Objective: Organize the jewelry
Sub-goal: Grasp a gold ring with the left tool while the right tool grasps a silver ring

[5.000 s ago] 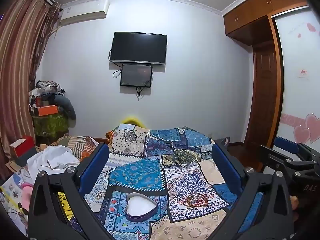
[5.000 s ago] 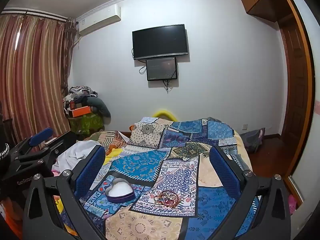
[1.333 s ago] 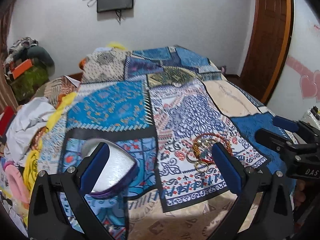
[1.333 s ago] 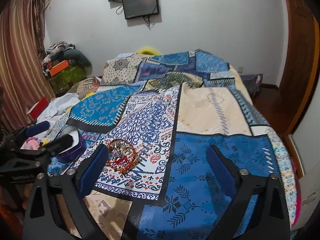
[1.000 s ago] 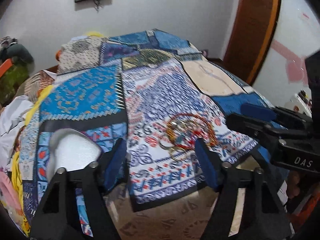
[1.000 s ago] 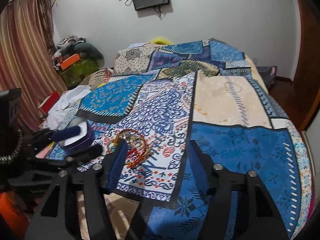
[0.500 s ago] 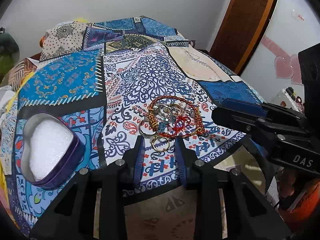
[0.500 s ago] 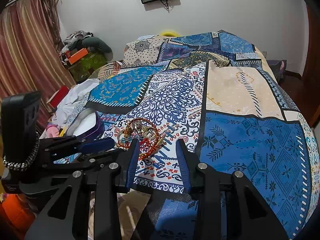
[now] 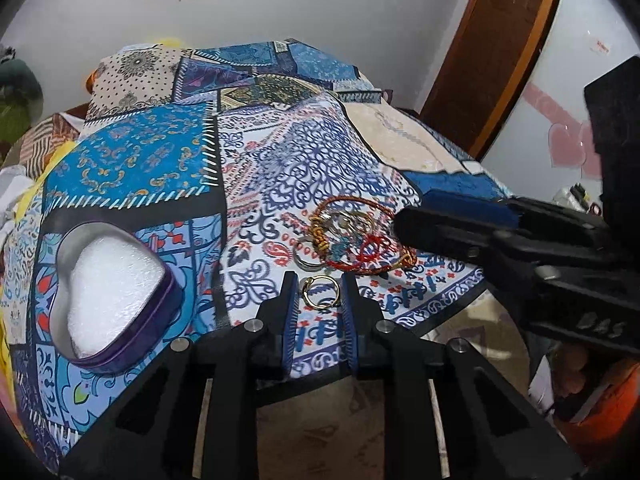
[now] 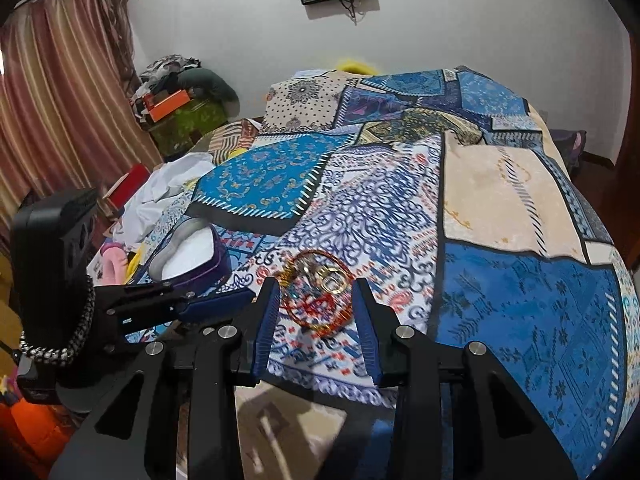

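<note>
On the bed's patchwork quilt (image 9: 144, 160), the left gripper (image 9: 318, 294) has just been narrowing its jaws around a single gold ring (image 9: 319, 291) lying just near of the tangled pile of bracelets and rings (image 9: 352, 240), though the blue pads do not yet visibly press on it. The right gripper (image 10: 316, 300) has its jaws partly closed astride the near edge of that pile, gripping nothing, while the open heart-shaped tin (image 9: 108, 292) waits to the left. The thin ring lies flat on soft cloth, so the pads may pinch quilt or flick the ring away, and the right jaws could snag several cords at once.
</note>
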The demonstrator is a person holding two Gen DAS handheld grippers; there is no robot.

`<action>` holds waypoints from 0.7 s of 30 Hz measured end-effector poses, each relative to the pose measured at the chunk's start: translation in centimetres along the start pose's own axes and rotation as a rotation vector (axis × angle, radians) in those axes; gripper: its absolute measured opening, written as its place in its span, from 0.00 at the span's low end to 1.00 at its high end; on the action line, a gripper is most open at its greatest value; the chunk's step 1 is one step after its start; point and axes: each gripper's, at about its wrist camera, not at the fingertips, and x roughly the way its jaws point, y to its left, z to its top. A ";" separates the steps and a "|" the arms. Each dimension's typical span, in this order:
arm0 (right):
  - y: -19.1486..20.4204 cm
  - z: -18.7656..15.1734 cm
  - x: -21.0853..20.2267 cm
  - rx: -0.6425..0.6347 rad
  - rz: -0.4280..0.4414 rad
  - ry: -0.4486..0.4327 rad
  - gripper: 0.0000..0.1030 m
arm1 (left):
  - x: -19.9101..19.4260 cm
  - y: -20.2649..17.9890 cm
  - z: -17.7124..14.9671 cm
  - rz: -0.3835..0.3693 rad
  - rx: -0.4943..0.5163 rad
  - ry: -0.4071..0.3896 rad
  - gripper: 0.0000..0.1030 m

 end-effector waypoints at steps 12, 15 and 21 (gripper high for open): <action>1.1 1.1 3.5 -0.063 -0.012 0.080 0.16 | -1.6 1.3 1.0 0.019 -0.008 -0.076 0.19; 1.1 1.1 4.1 -0.076 -0.021 0.109 0.16 | -1.6 1.7 0.9 0.016 -0.026 -0.084 0.19; 0.9 1.3 4.7 -0.085 -0.036 0.125 0.16 | -1.1 2.8 0.5 0.000 -0.069 -0.074 0.19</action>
